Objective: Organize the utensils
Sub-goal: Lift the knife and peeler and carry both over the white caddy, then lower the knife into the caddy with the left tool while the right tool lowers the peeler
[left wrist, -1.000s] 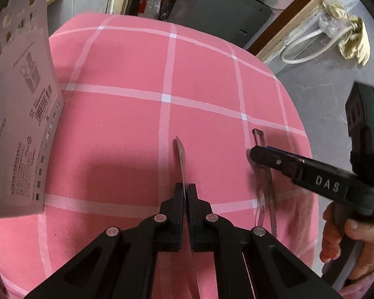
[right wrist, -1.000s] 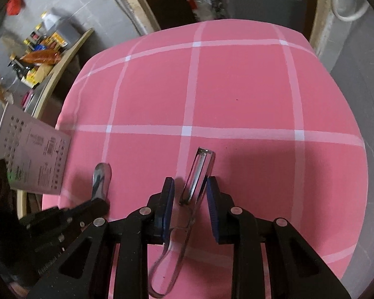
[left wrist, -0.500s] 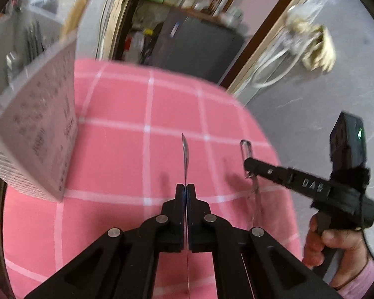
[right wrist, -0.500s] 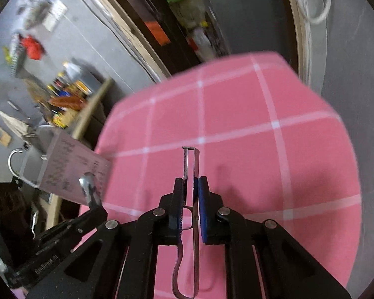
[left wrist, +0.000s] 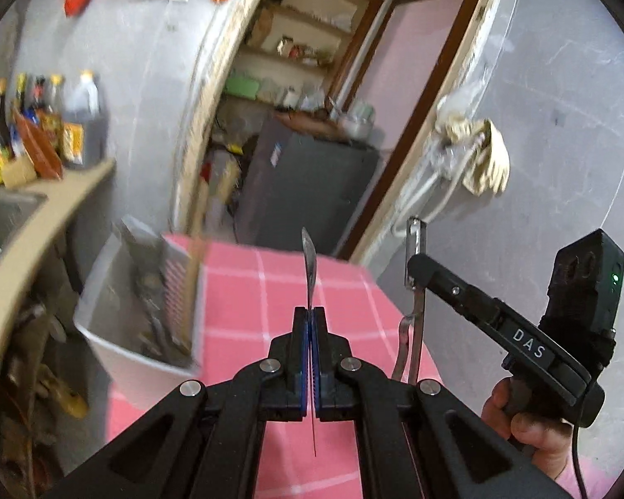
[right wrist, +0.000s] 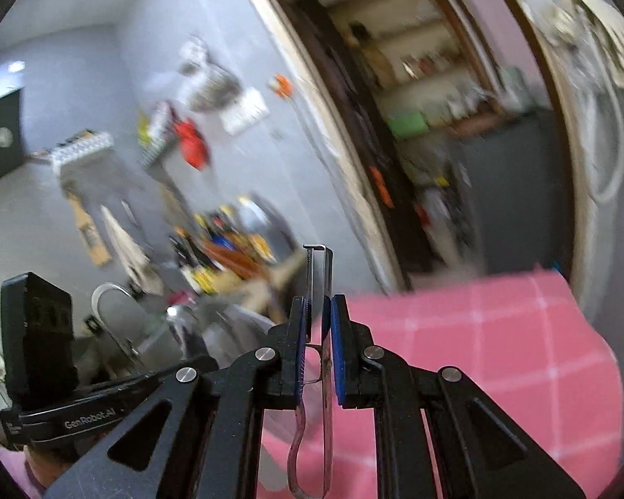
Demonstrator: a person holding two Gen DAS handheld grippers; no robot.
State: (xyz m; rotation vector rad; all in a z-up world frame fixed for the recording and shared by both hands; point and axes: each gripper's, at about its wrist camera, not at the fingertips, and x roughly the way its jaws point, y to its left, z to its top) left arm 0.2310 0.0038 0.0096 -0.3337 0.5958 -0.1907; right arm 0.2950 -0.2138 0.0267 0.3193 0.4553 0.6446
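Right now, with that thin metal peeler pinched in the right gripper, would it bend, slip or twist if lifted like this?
The peeler probably stays stiff: its metal frame stands straight above the right gripper. It looks light, being thin open wire and strip. It might slip or pivot, since the pads pinch only a narrow stretch and its looped handle hangs free below.

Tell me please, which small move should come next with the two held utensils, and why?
Probably carry the knife in the left claw left and down toward the white bin: both claws are shut on utensils, the right claw on a peeler, held above the pink cloth.
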